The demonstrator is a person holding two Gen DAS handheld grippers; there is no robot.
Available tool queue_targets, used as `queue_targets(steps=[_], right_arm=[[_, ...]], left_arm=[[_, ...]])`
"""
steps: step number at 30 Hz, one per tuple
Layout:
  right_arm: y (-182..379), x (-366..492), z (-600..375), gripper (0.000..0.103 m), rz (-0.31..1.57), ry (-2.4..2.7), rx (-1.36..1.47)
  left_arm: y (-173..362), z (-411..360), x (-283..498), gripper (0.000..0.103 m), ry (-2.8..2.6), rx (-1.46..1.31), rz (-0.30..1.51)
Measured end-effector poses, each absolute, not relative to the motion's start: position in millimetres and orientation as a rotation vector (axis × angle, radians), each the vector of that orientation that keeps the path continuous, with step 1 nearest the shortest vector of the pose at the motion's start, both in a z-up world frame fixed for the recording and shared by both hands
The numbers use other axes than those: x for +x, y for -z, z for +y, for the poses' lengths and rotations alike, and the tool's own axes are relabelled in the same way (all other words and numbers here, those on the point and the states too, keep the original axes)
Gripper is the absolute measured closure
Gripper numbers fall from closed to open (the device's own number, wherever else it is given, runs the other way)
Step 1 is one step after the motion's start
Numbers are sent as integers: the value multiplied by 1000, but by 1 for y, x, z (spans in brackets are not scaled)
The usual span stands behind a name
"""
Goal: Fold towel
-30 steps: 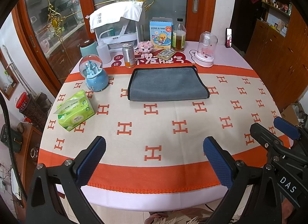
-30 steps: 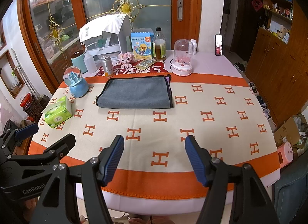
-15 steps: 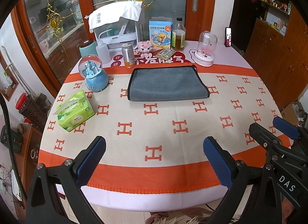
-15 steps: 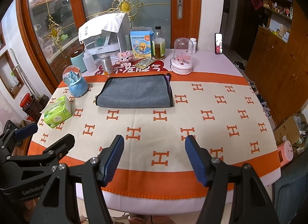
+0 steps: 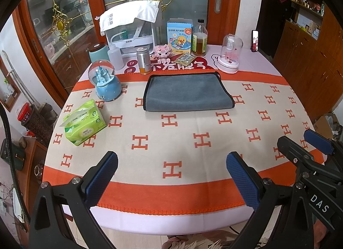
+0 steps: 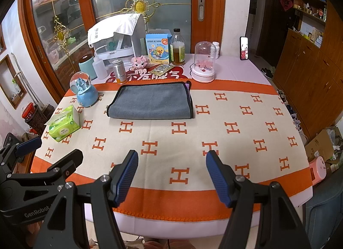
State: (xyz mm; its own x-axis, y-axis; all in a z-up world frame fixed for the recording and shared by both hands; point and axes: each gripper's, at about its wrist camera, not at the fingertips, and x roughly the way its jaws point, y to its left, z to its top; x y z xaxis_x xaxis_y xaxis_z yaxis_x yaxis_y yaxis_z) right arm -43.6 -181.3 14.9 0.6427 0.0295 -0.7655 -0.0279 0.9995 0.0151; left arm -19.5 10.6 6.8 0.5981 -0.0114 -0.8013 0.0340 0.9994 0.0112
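- Grey towel [image 5: 187, 92] lies flat, apparently already doubled, at the far middle of the bench [image 5: 193, 193], just before the jars and boxes.
- Left tool [image 5: 171, 176] and right tool [image 6: 171, 176]: both spread apart, empty, hovering over the near edge, well apart from the towel.
- Judgement: approach stage; next move calls for reaching forward to a towel edge.

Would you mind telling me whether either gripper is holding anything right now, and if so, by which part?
Nothing is held. The left gripper and right gripper both hang open above the near table edge, well short of the grey towel.
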Motion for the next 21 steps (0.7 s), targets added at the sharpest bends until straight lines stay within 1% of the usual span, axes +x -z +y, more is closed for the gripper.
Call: queue_targets(steps=[21], right_arm=[[-12,-45,-180,37,873,-31,-1]], left_arm=[[-6,15,-18,2,30,26,934]])
